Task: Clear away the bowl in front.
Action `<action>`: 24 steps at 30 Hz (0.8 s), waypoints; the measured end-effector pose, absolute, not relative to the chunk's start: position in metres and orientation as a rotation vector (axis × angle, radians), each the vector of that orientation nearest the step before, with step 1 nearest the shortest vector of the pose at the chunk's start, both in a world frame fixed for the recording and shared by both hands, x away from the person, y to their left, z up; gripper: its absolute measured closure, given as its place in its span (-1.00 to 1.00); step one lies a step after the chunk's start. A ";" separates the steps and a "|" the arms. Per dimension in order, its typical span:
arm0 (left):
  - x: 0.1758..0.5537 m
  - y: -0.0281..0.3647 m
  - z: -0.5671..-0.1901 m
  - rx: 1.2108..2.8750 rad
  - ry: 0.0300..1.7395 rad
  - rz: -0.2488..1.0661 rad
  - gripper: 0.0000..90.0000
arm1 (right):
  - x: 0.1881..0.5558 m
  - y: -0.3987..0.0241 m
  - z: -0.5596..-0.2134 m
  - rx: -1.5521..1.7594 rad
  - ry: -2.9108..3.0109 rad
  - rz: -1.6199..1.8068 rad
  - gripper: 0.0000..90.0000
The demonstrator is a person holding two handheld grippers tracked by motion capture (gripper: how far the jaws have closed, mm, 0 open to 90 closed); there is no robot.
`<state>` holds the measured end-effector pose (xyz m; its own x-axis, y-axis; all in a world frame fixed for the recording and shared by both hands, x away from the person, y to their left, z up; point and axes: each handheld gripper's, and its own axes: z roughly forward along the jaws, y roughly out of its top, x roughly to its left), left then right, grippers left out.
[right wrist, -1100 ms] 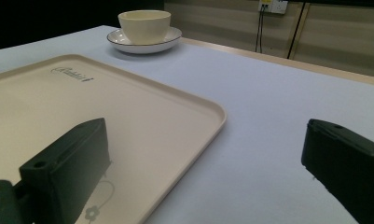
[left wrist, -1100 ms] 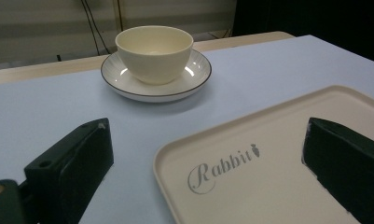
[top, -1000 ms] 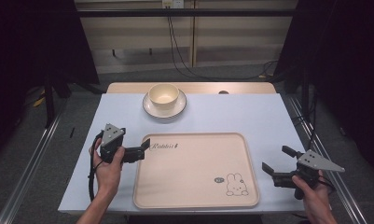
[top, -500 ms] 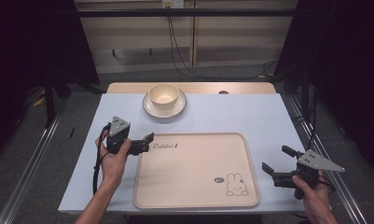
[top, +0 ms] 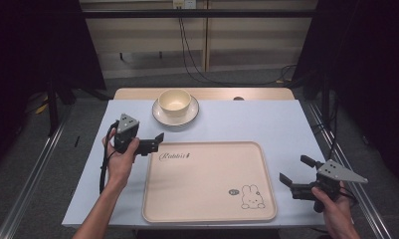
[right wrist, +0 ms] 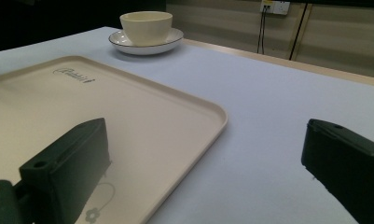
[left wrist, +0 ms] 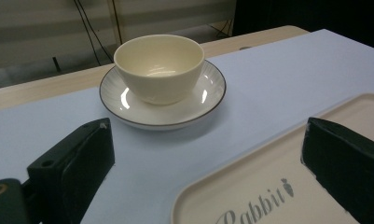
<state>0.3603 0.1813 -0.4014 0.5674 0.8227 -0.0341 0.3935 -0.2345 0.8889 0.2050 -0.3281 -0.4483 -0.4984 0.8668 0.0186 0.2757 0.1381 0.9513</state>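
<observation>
Nothing moved yet, I judge: my left tongs (top: pixel 157 142) gape wide, aimed at the bowl (top: pixel 174 101) on its saucer (top: pixel 189 115); right tongs (top: pixel 292 172) wide, idle beside the empty tray (top: pixel 207 199).

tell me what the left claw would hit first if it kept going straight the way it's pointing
Probably the saucer with the cream bowl on it: they sit straight ahead between the open jaws of the left claw, with bare table between. Depth is hard to judge.

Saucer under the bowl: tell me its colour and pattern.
The saucer is white with fine radial lines and a thin dark rim, clearest in the left gripper view.
</observation>
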 end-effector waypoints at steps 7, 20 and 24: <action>0.383 0.174 -0.400 1.827 1.033 0.558 -0.94 | 0.205 -0.328 -0.449 1.093 1.873 1.364 -0.98; 0.422 0.160 -0.402 1.865 1.050 0.587 -0.92 | 0.205 -0.328 -0.449 1.090 1.873 1.372 -0.98; 0.434 0.156 -0.405 1.873 1.047 0.606 -0.90 | 0.205 -0.328 -0.449 1.094 1.868 1.374 -0.98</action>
<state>0.4343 0.1564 -0.4047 0.5257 0.8507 -0.0032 0.4208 -0.2568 0.8700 0.2048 -0.3281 -0.4489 -0.5031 0.8639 0.0221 0.2787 0.1380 0.9504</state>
